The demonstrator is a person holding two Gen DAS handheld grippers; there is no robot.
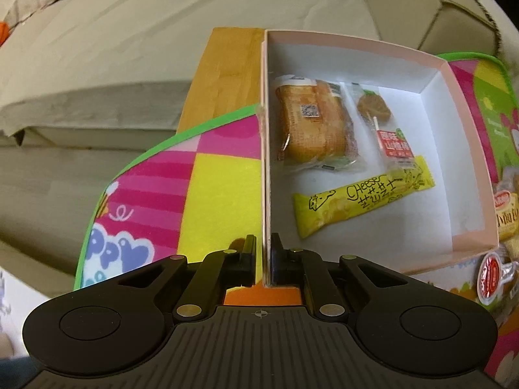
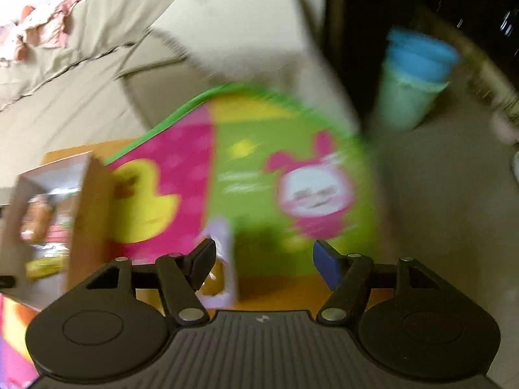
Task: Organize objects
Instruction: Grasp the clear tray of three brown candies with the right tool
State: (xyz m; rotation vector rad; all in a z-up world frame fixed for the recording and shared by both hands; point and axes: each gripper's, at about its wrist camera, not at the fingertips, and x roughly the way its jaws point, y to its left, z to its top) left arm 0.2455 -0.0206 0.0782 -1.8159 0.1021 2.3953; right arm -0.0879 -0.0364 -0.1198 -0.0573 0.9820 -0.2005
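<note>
Your left gripper (image 1: 262, 253) clamps the thin, light cardboard box (image 1: 454, 97) wall; right gripper (image 2: 264, 259) hangs released. Pinch crinkly snacks (image 1: 360, 204) at sealed ends.

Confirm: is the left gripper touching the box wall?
Touching. The left wrist view shows the left gripper shut on the box wall, both fingers pressed against it.
</note>
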